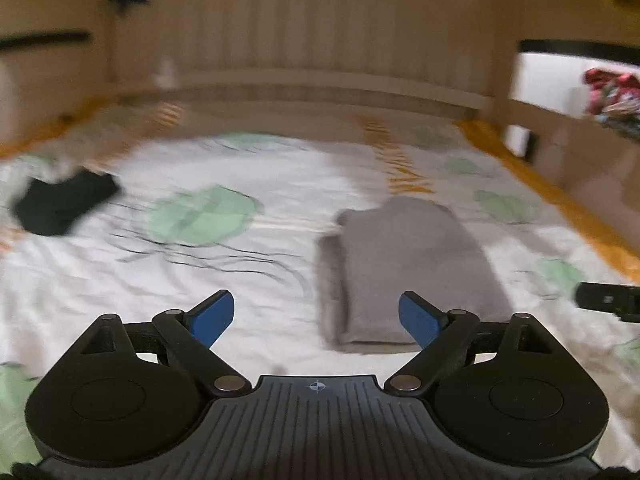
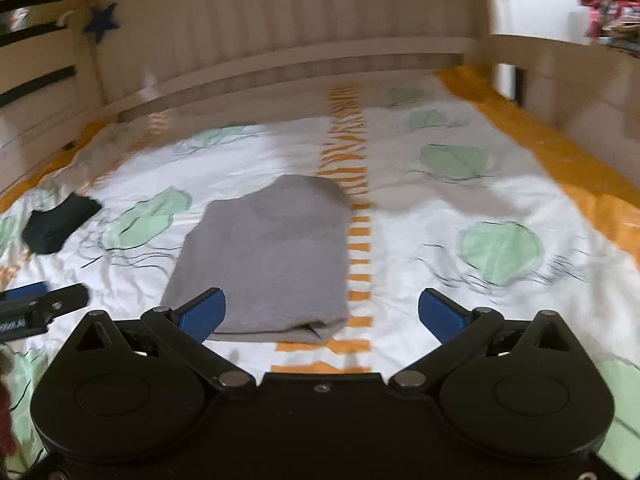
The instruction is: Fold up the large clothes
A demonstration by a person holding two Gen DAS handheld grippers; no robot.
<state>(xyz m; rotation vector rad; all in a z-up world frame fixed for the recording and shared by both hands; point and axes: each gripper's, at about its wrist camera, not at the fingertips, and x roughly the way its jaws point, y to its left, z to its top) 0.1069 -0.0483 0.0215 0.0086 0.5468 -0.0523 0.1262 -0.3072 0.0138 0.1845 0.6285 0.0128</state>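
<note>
The left gripper (image 1: pixel 316 314) is matte black plastic. Two large rounded housings, each with a shallow circular disc moulded into its top, flank a central ribbed plate (image 1: pixel 318 420) with raised parallel ridges. A small crosshair marking (image 1: pixel 318 387) sits near that plate's front edge. Angled black link arms, pinned with silver round-headed screws (image 1: pixel 230 383), run forward from beside the plate to two flat bright blue finger pads (image 1: pixel 212 318).

The right gripper (image 2: pixel 322 314) has the same black housings, silver pins and blue finger pads (image 2: pixel 202 314), but its central plate (image 2: pixel 322 420) is smooth and dark, with one small silver screw (image 2: pixel 322 388) at its front edge.
</note>
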